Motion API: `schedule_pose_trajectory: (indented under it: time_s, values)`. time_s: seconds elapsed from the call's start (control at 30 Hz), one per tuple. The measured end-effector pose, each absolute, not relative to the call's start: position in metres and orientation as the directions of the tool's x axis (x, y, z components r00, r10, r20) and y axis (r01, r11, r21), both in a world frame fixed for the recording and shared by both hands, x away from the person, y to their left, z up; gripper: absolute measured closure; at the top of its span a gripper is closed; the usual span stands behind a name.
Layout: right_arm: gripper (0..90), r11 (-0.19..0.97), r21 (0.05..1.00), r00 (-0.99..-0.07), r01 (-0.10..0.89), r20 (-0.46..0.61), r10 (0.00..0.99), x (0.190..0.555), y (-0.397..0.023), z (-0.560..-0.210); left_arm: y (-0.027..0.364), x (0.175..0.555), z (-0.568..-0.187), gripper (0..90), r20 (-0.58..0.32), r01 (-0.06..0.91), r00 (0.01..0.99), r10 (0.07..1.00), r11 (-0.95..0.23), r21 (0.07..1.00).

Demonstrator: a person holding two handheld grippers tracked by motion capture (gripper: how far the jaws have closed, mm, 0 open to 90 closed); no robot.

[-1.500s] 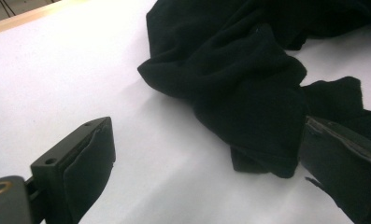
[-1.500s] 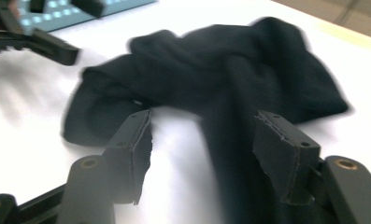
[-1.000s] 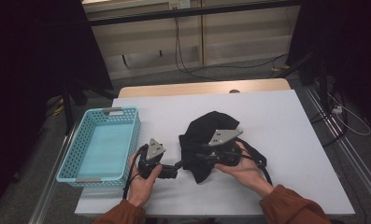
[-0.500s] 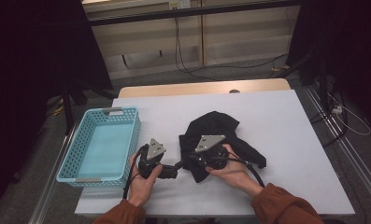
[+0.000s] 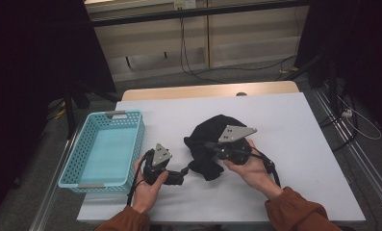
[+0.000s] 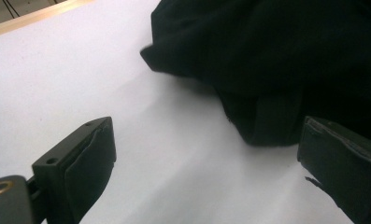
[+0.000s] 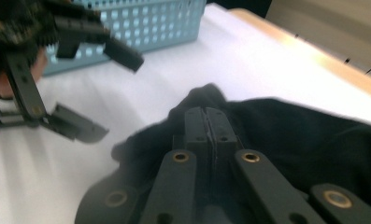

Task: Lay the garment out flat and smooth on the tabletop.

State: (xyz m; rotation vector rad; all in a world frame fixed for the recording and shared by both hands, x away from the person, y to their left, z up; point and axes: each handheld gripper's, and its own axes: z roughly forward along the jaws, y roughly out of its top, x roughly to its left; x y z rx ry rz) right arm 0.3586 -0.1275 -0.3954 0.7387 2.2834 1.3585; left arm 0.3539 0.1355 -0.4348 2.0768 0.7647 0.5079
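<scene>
While right hand-held gripper [image 7: 206, 133] had just been closing, jaws pinched tight on fold of black cloth [image 5: 212, 144], bunched mid-tabletop right of basket. Left hand-held gripper [image 5: 181, 175] released, jaws wide, cloth edge just ahead, untouched (no fabric between them). Best practice, judged: take near hem firmly with left before lifting, keep pull even. White tabletop [image 5: 294, 125] bare otherwise; blue basket [image 5: 104, 149] at left edge. Room dim, cables on floor.

High view overhead; both gripper views close on shared black cloth [image 5: 212, 144].
</scene>
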Motion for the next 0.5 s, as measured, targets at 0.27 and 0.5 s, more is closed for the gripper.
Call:
schedule_pose_trajectory:
  time_s: [0.27,0.5]
  values:
    - [90.0,0.327,0.918,-0.743,0.224,-0.056,0.667,0.357,-0.154,-0.372,0.132,0.353,-0.436,4.7,0.083,0.333,0.738,0.670,-0.468,0.819]
    - [90.0,0.286,0.931,-0.694,0.228,-0.051,0.718,0.355,-0.180,-0.364,0.130,0.352,-0.436,4.8,0.085,0.332,0.741,0.666,-0.473,0.816]
